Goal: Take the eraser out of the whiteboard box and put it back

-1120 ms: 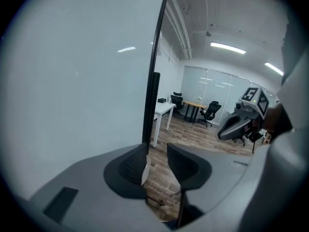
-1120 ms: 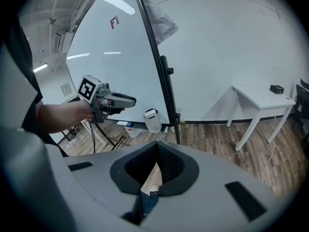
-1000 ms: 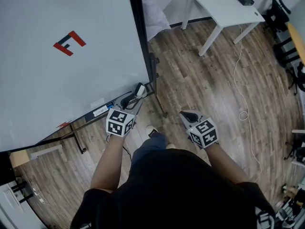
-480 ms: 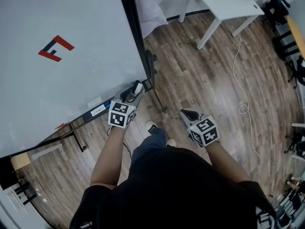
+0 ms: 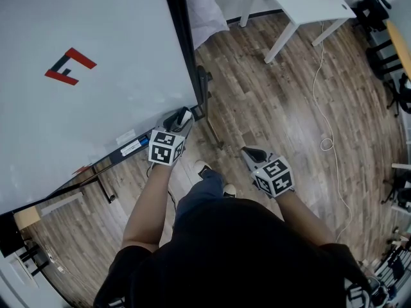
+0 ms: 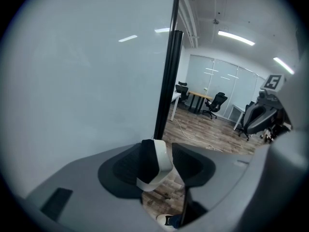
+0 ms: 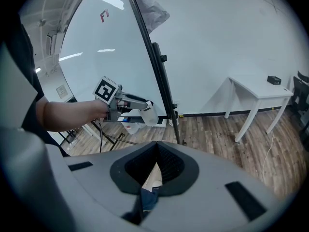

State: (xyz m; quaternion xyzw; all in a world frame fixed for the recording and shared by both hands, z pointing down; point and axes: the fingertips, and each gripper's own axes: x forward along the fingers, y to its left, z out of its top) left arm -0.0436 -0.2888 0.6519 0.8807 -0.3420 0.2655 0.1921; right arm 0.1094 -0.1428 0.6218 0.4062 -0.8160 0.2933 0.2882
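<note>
Whiteboard (image 5: 122, 37) carries a red-and-dark F logo (image 5: 69, 66) — label (image 5: 131, 148) on whiteboard box (image 5: 114, 156) unreadable.

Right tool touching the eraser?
Apart. Right gripper view: the eraser sits between the jaws of the left tool, which have just been opening, by the whiteboard, with open floor between it and the right tool, shut and empty.
</note>
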